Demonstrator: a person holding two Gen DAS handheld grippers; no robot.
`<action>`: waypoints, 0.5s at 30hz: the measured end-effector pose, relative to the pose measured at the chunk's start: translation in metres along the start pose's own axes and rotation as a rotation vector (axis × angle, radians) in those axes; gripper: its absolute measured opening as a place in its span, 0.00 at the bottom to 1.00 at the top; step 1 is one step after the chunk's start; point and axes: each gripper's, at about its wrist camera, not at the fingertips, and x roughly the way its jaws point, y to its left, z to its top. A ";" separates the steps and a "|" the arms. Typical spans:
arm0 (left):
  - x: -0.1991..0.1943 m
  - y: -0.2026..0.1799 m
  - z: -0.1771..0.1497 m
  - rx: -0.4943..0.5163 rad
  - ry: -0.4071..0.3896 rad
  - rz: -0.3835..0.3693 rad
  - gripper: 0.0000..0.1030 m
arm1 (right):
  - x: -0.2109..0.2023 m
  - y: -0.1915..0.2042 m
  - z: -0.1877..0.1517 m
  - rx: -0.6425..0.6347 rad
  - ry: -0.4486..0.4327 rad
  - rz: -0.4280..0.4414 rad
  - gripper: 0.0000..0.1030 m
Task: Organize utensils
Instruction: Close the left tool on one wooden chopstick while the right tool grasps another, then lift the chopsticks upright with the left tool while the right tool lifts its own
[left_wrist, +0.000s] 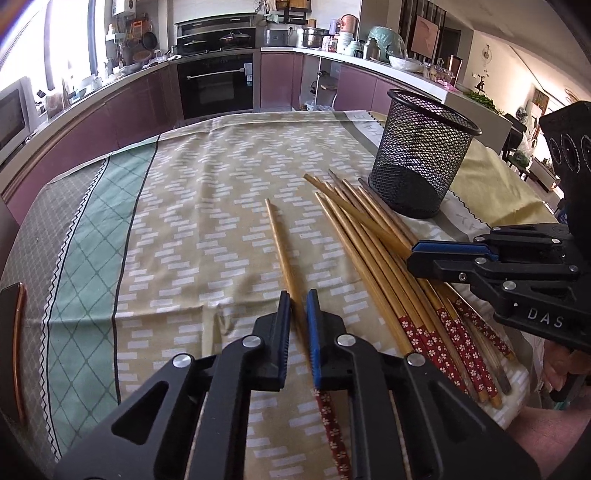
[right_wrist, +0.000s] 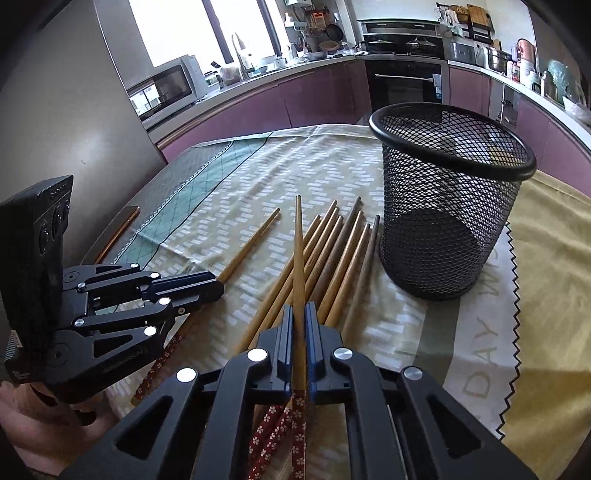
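While each hand-held gripper is clamped on one chopstick, the mesh cup (right_wrist: 448, 199) stands upright ahead and to the right on the cloth-covered counter (left_wrist: 207, 206). Right hand-held gripper (right_wrist: 299, 314), nearer the cup, holds its chopstick (right_wrist: 298, 258) pointing forward above the pile (right_wrist: 332, 266); left hand-held gripper (left_wrist: 298, 301) grips the lone chopstick (left_wrist: 280, 243), lying lengthwise away from it.

A patterned tablecloth (left_wrist: 207, 206) in beige, green and grey covers the surface. At 12 o'clock a built-in black oven (left_wrist: 216, 85) sits among purple cabinets (left_wrist: 110, 110); a microwave (right_wrist: 162, 88) stands at 10 o'clock, beside bright windows (right_wrist: 177, 26).
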 end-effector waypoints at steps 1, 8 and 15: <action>-0.002 -0.001 0.000 0.005 0.000 -0.010 0.08 | -0.002 -0.001 0.000 -0.005 0.002 -0.002 0.06; -0.015 -0.015 -0.011 0.072 -0.010 -0.088 0.06 | -0.011 -0.012 -0.012 -0.036 0.042 -0.040 0.06; -0.014 -0.025 -0.015 0.120 -0.008 -0.071 0.07 | -0.013 -0.018 -0.015 -0.044 0.051 -0.058 0.08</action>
